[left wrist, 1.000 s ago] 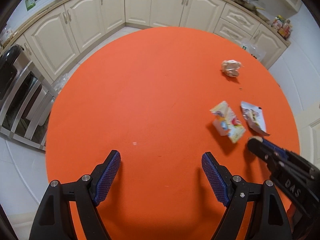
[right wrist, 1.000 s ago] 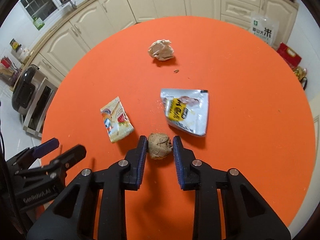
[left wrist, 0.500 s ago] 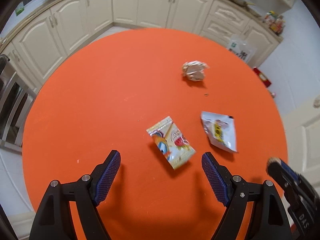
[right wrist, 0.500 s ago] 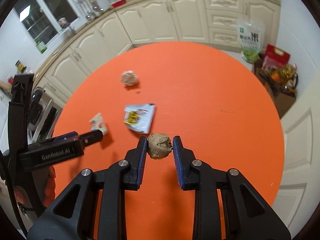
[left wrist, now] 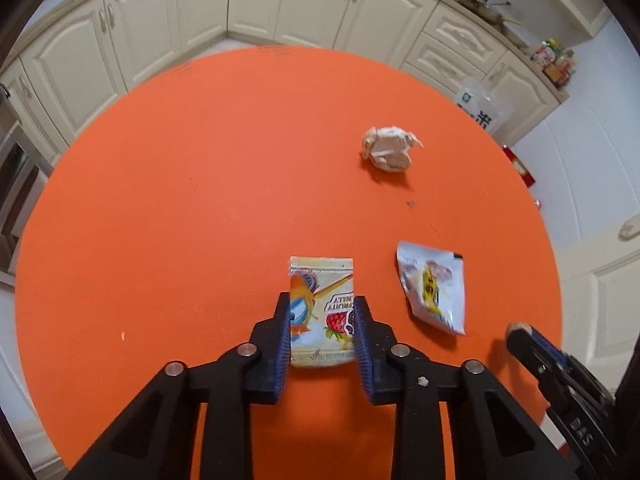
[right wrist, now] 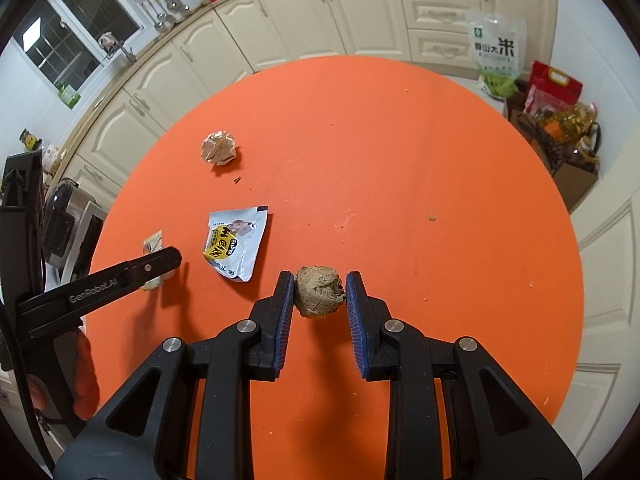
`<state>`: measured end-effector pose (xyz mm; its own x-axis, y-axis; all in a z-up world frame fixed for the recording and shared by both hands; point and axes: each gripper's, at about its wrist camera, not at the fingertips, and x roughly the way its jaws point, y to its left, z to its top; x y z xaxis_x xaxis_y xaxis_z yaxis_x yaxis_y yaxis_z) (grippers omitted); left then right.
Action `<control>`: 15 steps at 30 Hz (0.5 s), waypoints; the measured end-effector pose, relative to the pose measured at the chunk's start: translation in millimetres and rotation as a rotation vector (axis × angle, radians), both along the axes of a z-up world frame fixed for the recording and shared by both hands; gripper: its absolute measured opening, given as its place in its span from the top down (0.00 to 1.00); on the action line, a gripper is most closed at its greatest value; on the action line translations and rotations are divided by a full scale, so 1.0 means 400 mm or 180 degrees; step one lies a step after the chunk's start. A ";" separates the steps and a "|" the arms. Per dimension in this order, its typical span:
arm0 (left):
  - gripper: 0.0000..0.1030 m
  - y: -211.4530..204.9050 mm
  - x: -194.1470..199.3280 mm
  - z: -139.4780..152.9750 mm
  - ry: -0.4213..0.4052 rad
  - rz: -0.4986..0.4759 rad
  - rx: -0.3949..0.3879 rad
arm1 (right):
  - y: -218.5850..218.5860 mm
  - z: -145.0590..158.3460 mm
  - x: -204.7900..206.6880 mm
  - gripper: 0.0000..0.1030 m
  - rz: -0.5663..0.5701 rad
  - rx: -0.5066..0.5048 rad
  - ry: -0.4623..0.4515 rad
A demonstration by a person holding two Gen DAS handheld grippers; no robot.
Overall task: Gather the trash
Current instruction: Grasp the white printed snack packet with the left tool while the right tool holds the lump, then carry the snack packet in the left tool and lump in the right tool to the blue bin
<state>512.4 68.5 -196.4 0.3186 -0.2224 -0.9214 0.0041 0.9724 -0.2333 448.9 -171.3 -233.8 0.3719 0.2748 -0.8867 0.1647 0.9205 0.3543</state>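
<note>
A yellow fruit-jelly packet lies flat on the round orange table. My left gripper points down over it; its jaws are closing, with the blue pads against the packet's two side edges. My right gripper is shut on a brown crumpled ball, held a little above the table. A white foil packet lies just right of the jelly packet. A crumpled pale paper wad sits farther back. The right gripper's tip shows at the lower right of the left wrist view.
Cream kitchen cabinets curve behind the table. A rice bag, a red bag and a box of bottles stand on the floor at the right. An oven stands to the left. A small crumb lies near the wad.
My left gripper has come down over the jelly packet and its wide jaws have closed onto it. My right gripper has carried the brown ball to the right, away from the packets.
</note>
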 end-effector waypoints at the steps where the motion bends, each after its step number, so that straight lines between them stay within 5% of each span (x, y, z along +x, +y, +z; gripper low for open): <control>1: 0.76 0.006 -0.004 -0.001 0.0016 -0.0005 0.0010 | 0.002 0.003 -0.002 0.76 0.0014 -0.0024 -0.0002; 15: 0.76 -0.020 -0.160 0.044 -0.0142 -0.0081 0.0226 | 0.030 0.063 -0.102 0.76 -0.0021 -0.0184 -0.0039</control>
